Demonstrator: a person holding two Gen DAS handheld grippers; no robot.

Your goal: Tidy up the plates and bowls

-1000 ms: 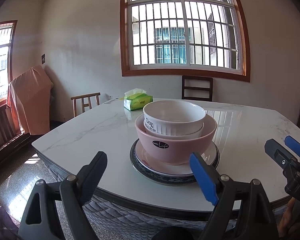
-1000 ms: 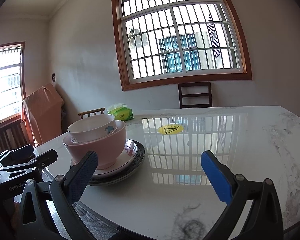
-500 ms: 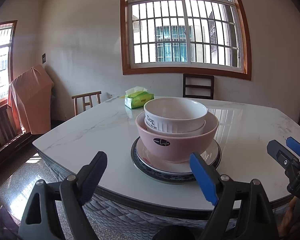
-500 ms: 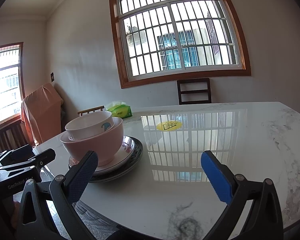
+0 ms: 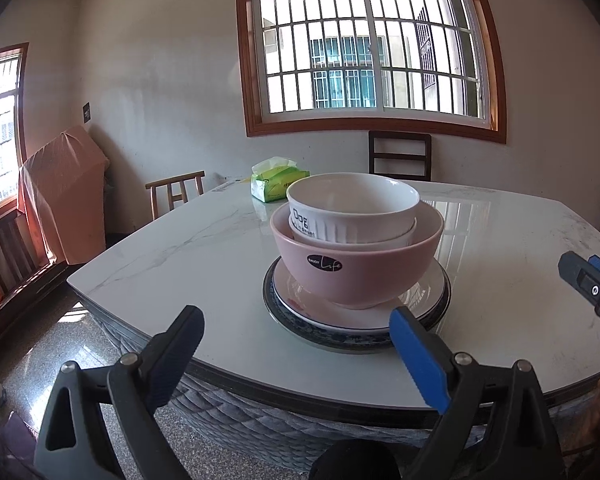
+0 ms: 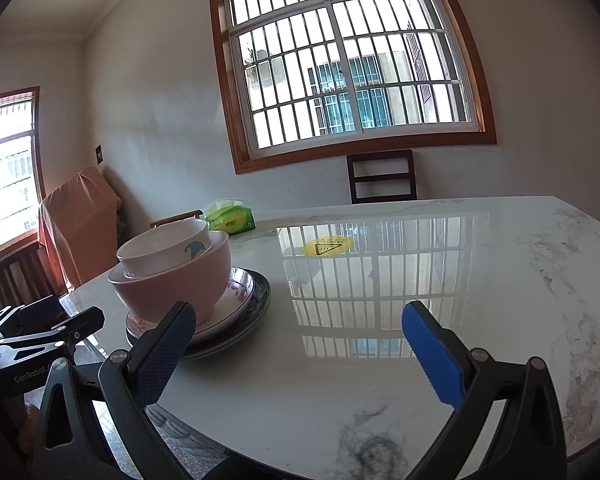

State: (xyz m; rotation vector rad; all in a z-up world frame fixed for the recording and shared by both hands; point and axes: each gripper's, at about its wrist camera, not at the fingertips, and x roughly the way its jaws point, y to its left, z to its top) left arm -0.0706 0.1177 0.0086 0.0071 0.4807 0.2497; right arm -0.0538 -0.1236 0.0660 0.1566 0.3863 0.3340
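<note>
Left wrist view: marble table (image 5: 188,256) under barred window (image 5: 370,50), both hand-held grippers (image 5: 296,340) (image 6: 300,340) agape, empty.

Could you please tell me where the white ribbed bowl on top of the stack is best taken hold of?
Probably by its rim: the white ribbed bowl sits nested in the pink bowl, so only its upper wall is exposed. Bring the left tongs down from above, one finger inside and one outside.

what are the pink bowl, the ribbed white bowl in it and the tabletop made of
Pink bowl: likely glazed ceramic, a smooth satin surface with a printed logo.
White bowl: likely glossy ceramic or porcelain, ribbed wall, printed lettering.
Tabletop: polished marble or a marble-look slab, grey veining, mirror-like window reflection.
</note>
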